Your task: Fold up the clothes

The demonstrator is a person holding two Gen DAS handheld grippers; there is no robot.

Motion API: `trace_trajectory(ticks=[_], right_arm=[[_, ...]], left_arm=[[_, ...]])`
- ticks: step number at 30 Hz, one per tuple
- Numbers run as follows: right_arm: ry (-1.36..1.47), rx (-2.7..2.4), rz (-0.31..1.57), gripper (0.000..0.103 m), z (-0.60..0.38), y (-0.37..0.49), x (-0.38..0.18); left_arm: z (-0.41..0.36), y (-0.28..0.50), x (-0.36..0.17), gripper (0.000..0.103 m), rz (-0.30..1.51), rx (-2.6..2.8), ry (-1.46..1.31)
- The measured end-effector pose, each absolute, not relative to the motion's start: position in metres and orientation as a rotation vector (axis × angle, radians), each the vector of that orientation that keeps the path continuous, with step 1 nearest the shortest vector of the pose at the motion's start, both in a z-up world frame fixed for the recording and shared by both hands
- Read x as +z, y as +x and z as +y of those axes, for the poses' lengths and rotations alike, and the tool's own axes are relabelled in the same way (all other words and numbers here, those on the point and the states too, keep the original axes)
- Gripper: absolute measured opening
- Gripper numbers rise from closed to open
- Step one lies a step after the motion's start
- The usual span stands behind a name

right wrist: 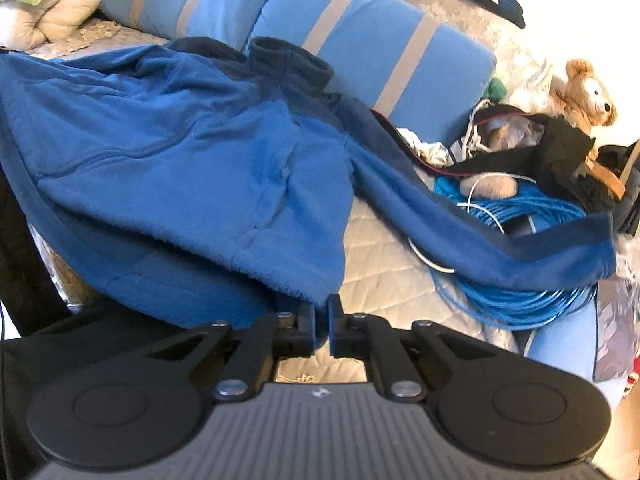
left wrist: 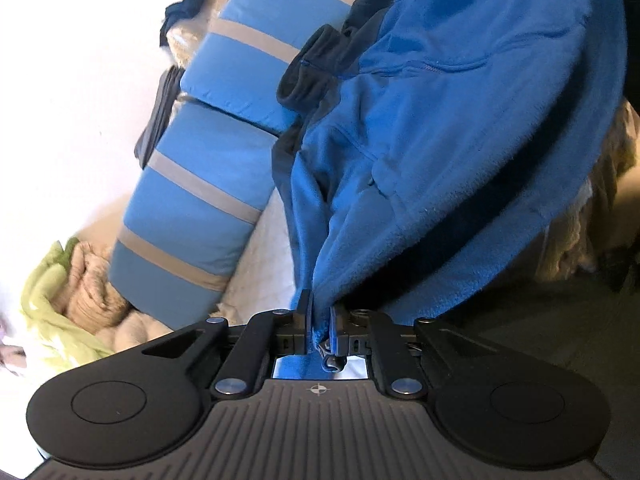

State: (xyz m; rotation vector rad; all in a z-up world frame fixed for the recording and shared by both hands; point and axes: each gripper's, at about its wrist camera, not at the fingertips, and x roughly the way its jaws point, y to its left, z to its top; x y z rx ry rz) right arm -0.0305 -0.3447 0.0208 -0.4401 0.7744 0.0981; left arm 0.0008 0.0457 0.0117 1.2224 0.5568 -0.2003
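A blue fleece jacket [left wrist: 460,120] with a dark navy collar [left wrist: 308,68] hangs lifted off the bed. My left gripper [left wrist: 320,312] is shut on its bottom hem, with the blue fabric and a zipper end pinched between the fingers. In the right wrist view the same fleece jacket [right wrist: 192,152] spreads to the left, and one sleeve [right wrist: 500,240] trails right over a coil of cable. My right gripper [right wrist: 322,312] is shut on another corner of the hem, with the cloth gathered between its fingers.
Two blue pillows with tan stripes [left wrist: 224,120] [right wrist: 380,48] lie behind the jacket on a quilted bed [right wrist: 384,248]. A coil of blue cable [right wrist: 532,280], a teddy bear [right wrist: 588,92], dark clothes and white cords clutter the right. Green and beige bedding [left wrist: 64,292] sits at the left.
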Motion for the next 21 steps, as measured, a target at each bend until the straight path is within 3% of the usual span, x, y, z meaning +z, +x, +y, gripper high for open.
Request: trace_trajectory(ticks=[13,14,15,19,21], right_arm=[[-0.54,0.133,0.806,0.007,-0.341,-0.044,-0.003],[-0.525,0.131,0.808,0.01,-0.342,-0.045,-0.006],[-0.514,0.124,0.807,0.024,-0.342,-0.045,-0.009],[-0.506,0.081,0.795,0.045,-0.341,-0.047,-0.022],[-0.512,0.061,0.786,0.055,-0.341,-0.046,-0.028]], left_arm=[[0.059,-0.024,-0.03,0.009,0.612,-0.196,1.167],[0.06,-0.023,-0.031,0.01,0.597,-0.186,1.157],[0.061,-0.022,-0.033,0.01,0.583,-0.176,1.147],[0.058,-0.021,-0.039,0.024,0.548,-0.149,1.162],[0.056,-0.018,-0.04,0.027,0.546,-0.136,1.159]])
